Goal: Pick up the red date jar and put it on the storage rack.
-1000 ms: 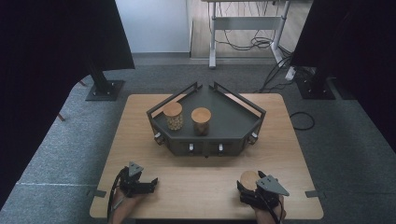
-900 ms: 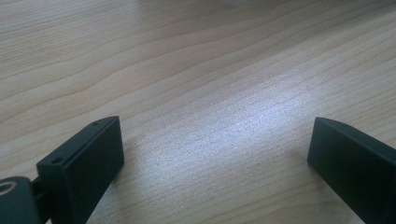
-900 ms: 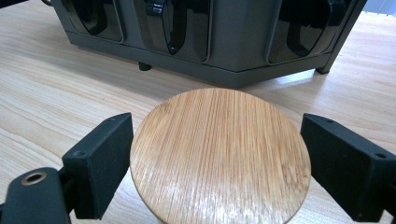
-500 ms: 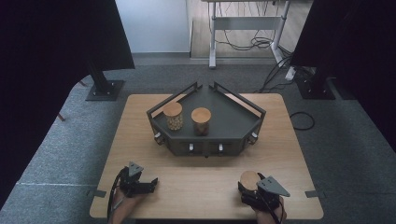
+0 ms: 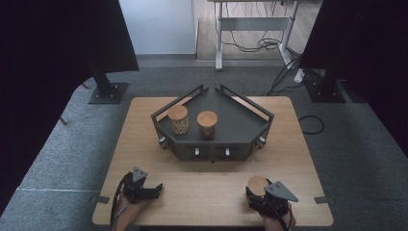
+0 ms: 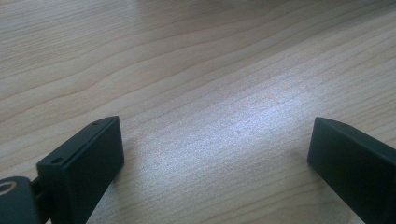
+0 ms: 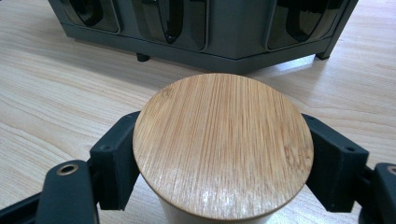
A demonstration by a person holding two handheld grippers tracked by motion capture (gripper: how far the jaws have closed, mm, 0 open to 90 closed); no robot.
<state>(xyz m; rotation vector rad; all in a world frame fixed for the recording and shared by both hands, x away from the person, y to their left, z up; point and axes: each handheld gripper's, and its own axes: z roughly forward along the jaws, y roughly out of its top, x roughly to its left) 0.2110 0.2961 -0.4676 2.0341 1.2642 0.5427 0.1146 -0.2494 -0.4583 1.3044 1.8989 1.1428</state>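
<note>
The left gripper (image 5: 155, 188) is rested at the table's (image 5: 202, 192) 7 o'clock, fingers (image 6: 88, 158) spread, nothing between. At 5 o'clock, the jar (image 5: 258, 185) is clasped by the right gripper (image 5: 254, 196), just closed; its body is hidden under the bamboo lid (image 7: 223, 140).

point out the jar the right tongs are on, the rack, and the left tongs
jar with the bamboo lid (image 7: 223, 142), right gripper view, middle of the lid
dark rack (image 5: 240, 127), high view, bare floor of the tray
left tongs (image 5: 155, 189), high view, between the tips
</note>
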